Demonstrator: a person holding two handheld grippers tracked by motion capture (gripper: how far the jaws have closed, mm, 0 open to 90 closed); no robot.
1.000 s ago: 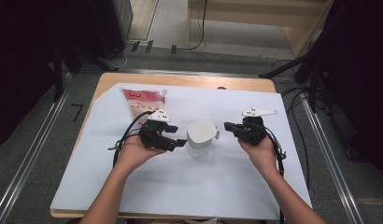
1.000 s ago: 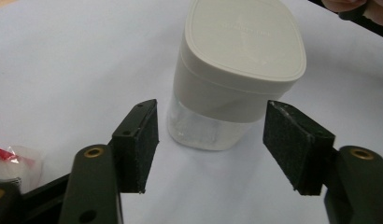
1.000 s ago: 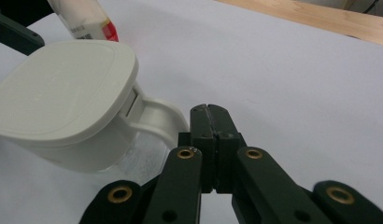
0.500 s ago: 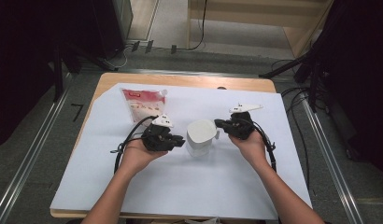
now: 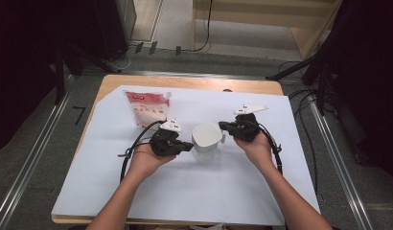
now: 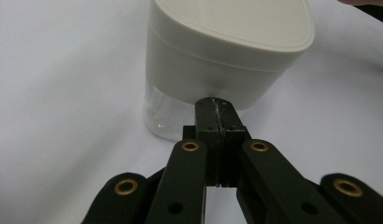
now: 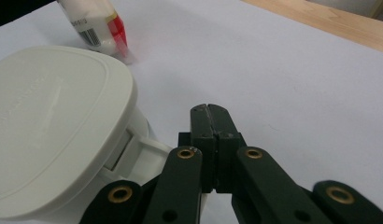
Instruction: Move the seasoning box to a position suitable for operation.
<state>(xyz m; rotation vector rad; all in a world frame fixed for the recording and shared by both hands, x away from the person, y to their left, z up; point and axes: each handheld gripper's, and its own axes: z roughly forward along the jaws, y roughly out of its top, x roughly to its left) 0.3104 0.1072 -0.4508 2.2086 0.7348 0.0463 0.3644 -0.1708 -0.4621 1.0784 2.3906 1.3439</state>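
1. Moved in since a second ago: right tongs (image 5: 223, 126), drawn from farther right to just beside the container (image 5: 206, 140), at its latch side.
2. Just closed: left tongs (image 5: 190, 146), jaws brought from wide to fully together; nothing between them in the left gripper view, tips (image 6: 216, 112) pressed flat against each other and resting at or just short of the container's cream lid band (image 6: 217, 70). Contact or a hair's gap — cannot tell.
3. Right tongs (image 7: 209, 114) likewise clenched on nothing, jaws meeting in the right gripper view, lying beside the hinged latch tab (image 7: 138, 154) under the lid (image 7: 54, 126), apart from it by a little.
4. Container upright near the middle of the white sheet (image 5: 281, 191) on the worktop (image 5: 185, 82), clear lower body, lid on and seemingly latched.
5. Red-and-white pouch (image 5: 147, 108) lying flat behind the left hand (image 5: 144, 160), well apart, untouched.
6. Likely meaning: closed left tips bracing the body as a stop, right tips set to pry or flip the latch; lid not yet opened.
7. Risk: container sliding on smooth sheet if bracing slips.
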